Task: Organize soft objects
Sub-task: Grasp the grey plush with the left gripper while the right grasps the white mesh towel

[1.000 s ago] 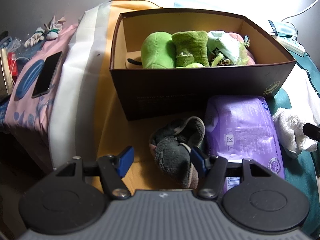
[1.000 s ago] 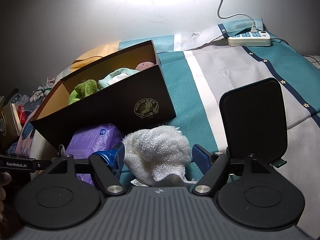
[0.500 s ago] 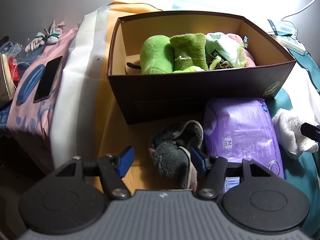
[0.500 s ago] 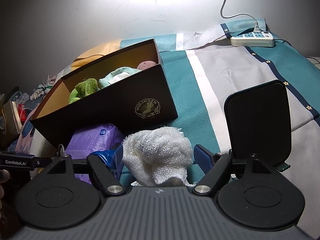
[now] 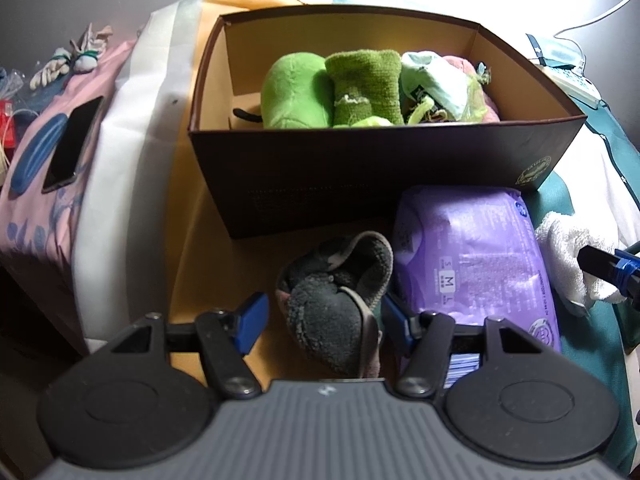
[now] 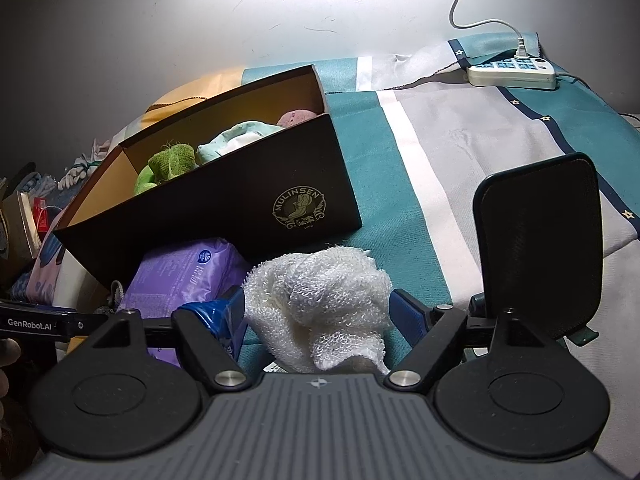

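Looking down my left gripper, I am seeing its blue pads standing apart on either side of a grey fleece slipper; the right pad is at the slipper's edge and the left pad is clear of it, so the jaws are fairly wide and not pressing. The slipper is lying on the yellow cloth just in front of the dark brown box, beside a purple pack that is touching the box's front wall.

Inside the box I am seeing a green plush toy, a green knitted sock, a pale mint fabric piece and something pink at the far right corner.

On my right gripper, the pads are sitting against both sides of a white knitted cloth; the cloth is bulging between them, but I cannot tell whether they are truly squeezing it. It is lying on the teal stripe of the bedspread, just off the box's near corner and next to the purple pack.

A black flat pouch is standing just right of that gripper, and a white power strip is resting well behind, near the wall. Off to the left side, a phone is lying on a pink patterned sheet.
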Demonstrator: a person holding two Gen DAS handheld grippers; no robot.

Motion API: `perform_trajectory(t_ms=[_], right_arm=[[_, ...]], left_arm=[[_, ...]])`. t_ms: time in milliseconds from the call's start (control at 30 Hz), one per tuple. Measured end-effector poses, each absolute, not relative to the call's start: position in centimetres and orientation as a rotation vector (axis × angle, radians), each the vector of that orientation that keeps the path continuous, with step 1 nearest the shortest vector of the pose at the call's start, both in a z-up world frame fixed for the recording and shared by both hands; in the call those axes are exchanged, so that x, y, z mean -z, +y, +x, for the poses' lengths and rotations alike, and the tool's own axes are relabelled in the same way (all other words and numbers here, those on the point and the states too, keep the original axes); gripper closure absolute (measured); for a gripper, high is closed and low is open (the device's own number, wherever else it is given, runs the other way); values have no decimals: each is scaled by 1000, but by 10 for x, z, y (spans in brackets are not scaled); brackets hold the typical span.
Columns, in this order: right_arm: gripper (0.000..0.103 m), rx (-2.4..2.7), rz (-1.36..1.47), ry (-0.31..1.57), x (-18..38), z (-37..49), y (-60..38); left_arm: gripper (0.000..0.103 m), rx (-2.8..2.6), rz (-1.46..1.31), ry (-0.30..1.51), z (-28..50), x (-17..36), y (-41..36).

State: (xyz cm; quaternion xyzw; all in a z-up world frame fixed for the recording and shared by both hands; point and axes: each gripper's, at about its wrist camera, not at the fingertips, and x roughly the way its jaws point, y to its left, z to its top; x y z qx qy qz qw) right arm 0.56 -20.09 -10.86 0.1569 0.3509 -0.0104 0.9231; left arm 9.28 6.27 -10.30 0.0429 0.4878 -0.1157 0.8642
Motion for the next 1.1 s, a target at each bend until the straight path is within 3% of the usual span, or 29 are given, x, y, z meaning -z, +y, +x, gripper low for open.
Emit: perform_trajectory(t_ms=[267, 600, 1100], right_arm=[[34, 23, 289, 713, 109, 10, -193], [31, 72, 198, 730, 113, 17, -180], [31, 75, 236, 780, 124, 30, -171]], left_arm=[[40, 255, 47, 1058, 102, 117, 66], [31, 278, 24, 1091, 116, 131, 69], [34, 344, -50, 1070, 108, 135, 86]])
